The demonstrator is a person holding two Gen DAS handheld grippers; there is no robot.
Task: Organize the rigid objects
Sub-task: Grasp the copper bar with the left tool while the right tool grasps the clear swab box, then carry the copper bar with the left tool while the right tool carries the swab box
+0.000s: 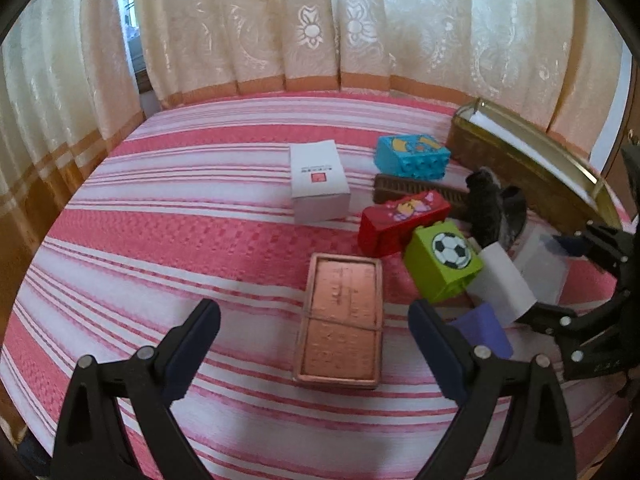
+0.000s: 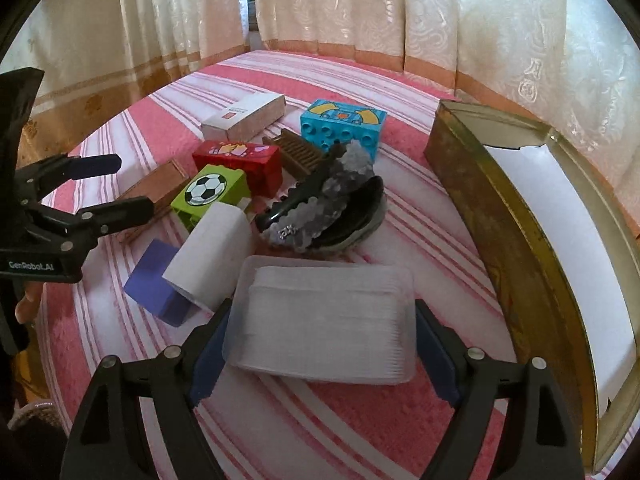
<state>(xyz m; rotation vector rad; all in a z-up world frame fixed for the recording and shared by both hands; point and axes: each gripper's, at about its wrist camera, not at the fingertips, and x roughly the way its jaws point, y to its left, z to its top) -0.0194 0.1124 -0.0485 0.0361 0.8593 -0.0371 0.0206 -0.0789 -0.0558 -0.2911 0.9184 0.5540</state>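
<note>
My right gripper (image 2: 320, 344) is shut on a clear plastic box (image 2: 324, 320) of stacked white pieces, one pad against each short side; the box sits low over the striped bed. In the left wrist view that gripper (image 1: 544, 280) shows at the right edge. My left gripper (image 1: 314, 312) is open with nothing between its fingers, hovering over a copper-coloured flat box (image 1: 340, 320) that lies on the bed. A large gold tin (image 2: 500, 208) with a white lining stands open to the right of the clear box.
Crowded together on the bed lie a green football block (image 2: 208, 192), red block (image 2: 240, 164), blue block (image 2: 344, 124), white carton (image 2: 244, 116), white roll (image 2: 212, 252), purple block (image 2: 152, 280), brown comb (image 2: 296, 152) and grey hair claw (image 2: 320, 196). Curtains hang behind.
</note>
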